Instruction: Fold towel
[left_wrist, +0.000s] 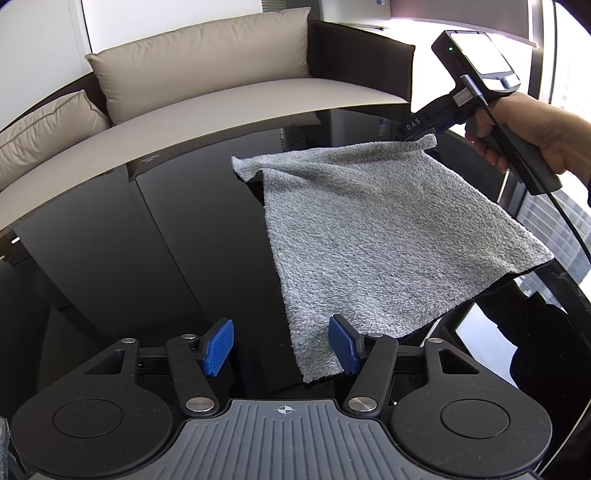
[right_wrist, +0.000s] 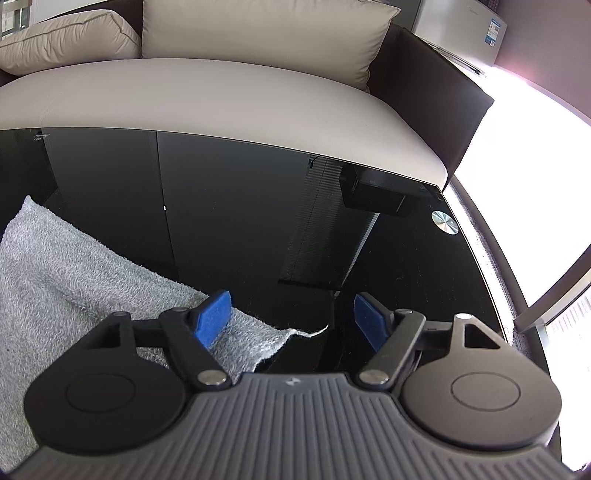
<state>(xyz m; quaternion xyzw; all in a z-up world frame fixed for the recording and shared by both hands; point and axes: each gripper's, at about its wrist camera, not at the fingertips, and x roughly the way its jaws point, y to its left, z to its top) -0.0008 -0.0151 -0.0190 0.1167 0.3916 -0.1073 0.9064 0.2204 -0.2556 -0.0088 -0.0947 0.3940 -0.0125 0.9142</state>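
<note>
Left gripper (left_wrist: 282, 345) was spread, near towel (left_wrist: 373, 236) corner between its pads | right gripper (right_wrist: 291, 321) was spread over far corner | black table (left_wrist: 147, 240).

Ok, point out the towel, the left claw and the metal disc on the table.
towel (left_wrist: 369, 236): left wrist view, middle of the grey cloth.
left claw (left_wrist: 280, 345): left wrist view, midway between its blue pads.
metal disc (right_wrist: 444, 222): right wrist view, its shiny face.

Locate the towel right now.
The grey towel lies flat on the black glass table, right of the open left tongs, under the open right tongs.
</note>
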